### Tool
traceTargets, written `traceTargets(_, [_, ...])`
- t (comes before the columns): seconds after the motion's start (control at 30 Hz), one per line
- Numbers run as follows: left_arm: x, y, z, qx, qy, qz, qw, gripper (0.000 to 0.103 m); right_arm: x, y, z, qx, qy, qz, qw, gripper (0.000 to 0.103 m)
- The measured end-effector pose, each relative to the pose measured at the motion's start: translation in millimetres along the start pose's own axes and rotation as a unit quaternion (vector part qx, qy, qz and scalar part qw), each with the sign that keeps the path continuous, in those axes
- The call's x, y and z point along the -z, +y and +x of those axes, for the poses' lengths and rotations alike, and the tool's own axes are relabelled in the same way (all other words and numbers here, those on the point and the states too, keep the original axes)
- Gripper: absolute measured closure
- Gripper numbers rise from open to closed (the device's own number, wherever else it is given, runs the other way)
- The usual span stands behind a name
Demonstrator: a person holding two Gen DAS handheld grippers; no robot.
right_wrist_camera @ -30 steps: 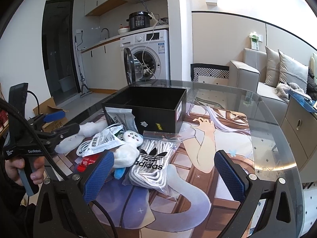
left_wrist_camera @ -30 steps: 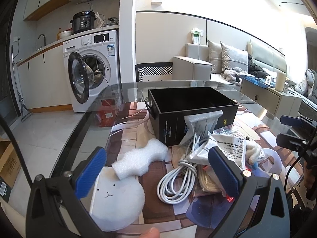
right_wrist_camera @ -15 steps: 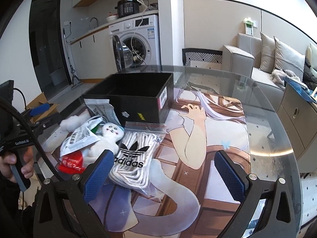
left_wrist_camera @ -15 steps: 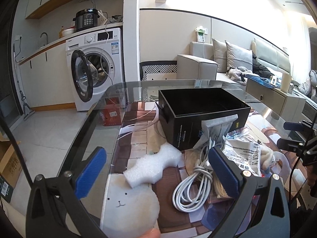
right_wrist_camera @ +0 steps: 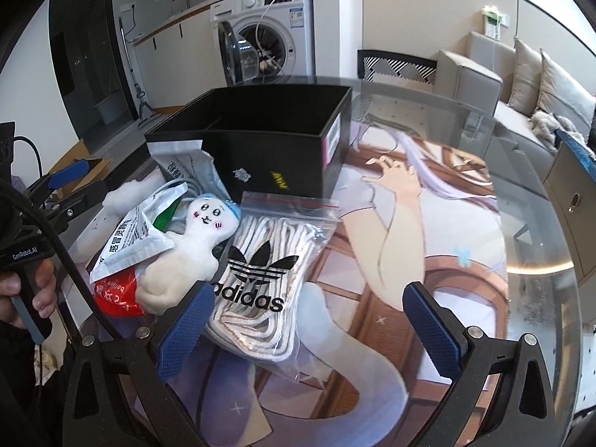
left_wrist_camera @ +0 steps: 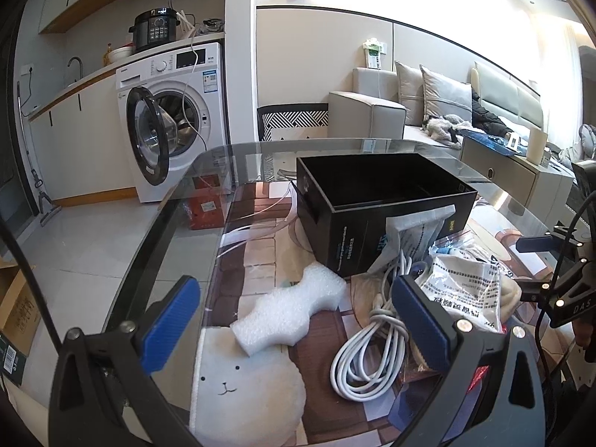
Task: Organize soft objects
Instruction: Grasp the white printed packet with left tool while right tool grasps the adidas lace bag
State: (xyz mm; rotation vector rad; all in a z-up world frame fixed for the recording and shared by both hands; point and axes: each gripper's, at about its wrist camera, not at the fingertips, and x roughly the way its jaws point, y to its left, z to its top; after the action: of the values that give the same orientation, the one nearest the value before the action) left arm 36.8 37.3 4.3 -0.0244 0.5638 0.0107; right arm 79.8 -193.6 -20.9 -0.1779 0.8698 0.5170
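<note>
An open black box (left_wrist_camera: 387, 201) (right_wrist_camera: 275, 141) stands on the glass table. In front of it lies a heap: a white foam piece (left_wrist_camera: 290, 307), a round white bunny-face pad (left_wrist_camera: 246, 387), a coiled white cable (left_wrist_camera: 367, 354), white printed packets (left_wrist_camera: 465, 290) (right_wrist_camera: 138, 234), a white plush doll (right_wrist_camera: 186, 249) and a zip bag of adidas laces (right_wrist_camera: 268, 272). My left gripper (left_wrist_camera: 298, 324) is open and empty above the foam and cable. My right gripper (right_wrist_camera: 309, 329) is open and empty, low over the laces bag.
A printed mat (right_wrist_camera: 428, 260) covers the round glass table (left_wrist_camera: 178, 201). A washing machine with its door open (left_wrist_camera: 167, 123), a patterned chair (left_wrist_camera: 294, 119) and a sofa (left_wrist_camera: 439, 100) stand beyond. Cardboard boxes (left_wrist_camera: 16, 309) sit on the floor at left.
Both grippers have moved closer to the heap. The right gripper has dropped and tilted down toward the laces bag and doll. Both stay open.
</note>
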Motion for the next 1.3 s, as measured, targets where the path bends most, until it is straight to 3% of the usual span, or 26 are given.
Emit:
traceTargets(0.13, [1,1,2,0.002,0.006,-0.003,1.0000,0.000,-4,-5,9,-0.017,0.017,0.014,1.000,0.000])
traceTargets(0.43, [2,1,5,0.005,0.010,-0.004,0.9999,0.000,-3,-33,12,0.037,0.035,0.031,0.998,0.000])
traceTargets(0.63, [3,0,5,0.009,0.013,-0.003,0.9999,0.000,1,-23,5,-0.011,0.032,0.024,0.999,0.000])
traceTargets(0.77, [3,-1,4,0.011,0.011,-0.002,0.9999,0.000,-1,-7,9,-0.020,0.037,0.009,0.999,0.000])
traceTargets(0.9, [3,-1,4,0.011,0.012,-0.002,0.9999,0.000,1,-2,17,0.029,0.055,-0.014,0.998,0.000])
traceTargets(1.13, [3,-2,5,0.014,0.016,-0.004,0.9998,0.000,0,-10,18,0.022,0.044,-0.006,0.999,0.001])
traceTargets(1.17, [3,-2,4,0.014,0.017,-0.003,0.9997,0.000,-1,-9,21,0.020,0.044,-0.008,0.999,0.001])
traceTargets(1.3, [3,-4,2,0.018,0.018,-0.002,0.9997,0.000,-1,0,24,0.024,0.037,-0.028,0.999,0.021])
